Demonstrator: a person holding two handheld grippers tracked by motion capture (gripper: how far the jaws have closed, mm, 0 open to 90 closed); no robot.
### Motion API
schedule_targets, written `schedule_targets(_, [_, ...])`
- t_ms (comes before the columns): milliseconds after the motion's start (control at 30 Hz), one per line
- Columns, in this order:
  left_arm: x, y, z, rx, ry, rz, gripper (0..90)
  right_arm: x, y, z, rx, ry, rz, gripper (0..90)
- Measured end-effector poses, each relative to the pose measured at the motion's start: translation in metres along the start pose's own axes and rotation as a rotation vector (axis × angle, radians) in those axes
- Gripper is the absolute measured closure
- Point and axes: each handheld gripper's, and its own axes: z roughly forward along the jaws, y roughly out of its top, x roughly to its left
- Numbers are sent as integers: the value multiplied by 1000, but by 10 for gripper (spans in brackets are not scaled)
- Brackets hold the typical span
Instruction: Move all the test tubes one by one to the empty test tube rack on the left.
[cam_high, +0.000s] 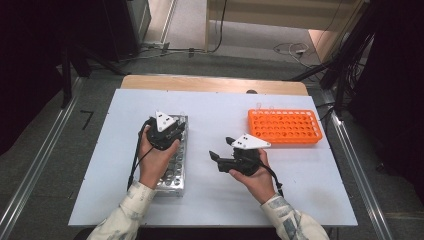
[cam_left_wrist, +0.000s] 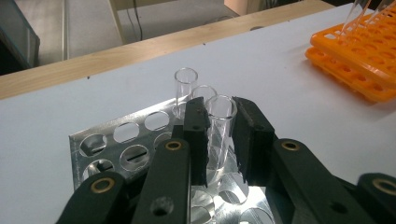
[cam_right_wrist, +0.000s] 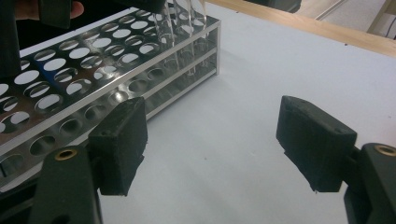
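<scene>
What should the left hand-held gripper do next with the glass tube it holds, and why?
Probably lift straight up. The left hand-held gripper is shut on a glass tube still seated in the metal rack. Two more tubes stand close behind, so tilting risks knocking them.

Your work surface was a pale, white-topped table (cam_high: 220, 200) with a light wooden strip (cam_high: 210, 82) running along its far edge. Directly on it you had two racks, well apart. The metal rack (cam_high: 176, 170) with rows of round holes lay lengthwise on your left side, a few clear glass tubes (cam_left_wrist: 186, 88) standing in the holes at its far end. The orange plastic rack (cam_high: 285, 126) sat flat toward the far right, crosswise to the metal one. Between them the tabletop showed bare.
</scene>
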Motion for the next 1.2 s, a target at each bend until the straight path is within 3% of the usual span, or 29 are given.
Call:
schedule_targets(300, [0,0,1,17,-4,1,749,0,0,0,1,-1,-2,234])
schedule_targets(700, [-1,2,-4,-6,-30,-18,677,-2,0,-3,-8,-8,5,234])
schedule_targets(867, [-1,5,-6,-28,-90,-66,473,-6,1,-5,-5,-30,15,238])
schedule_targets(1033, [-1,7,-8,-46,-102,-88,274,-17,2,-10,-16,-56,35,238])
schedule_targets(1200, [0,8,-10,-64,-132,-101,221,-31,4,-18,-29,-98,64,244])
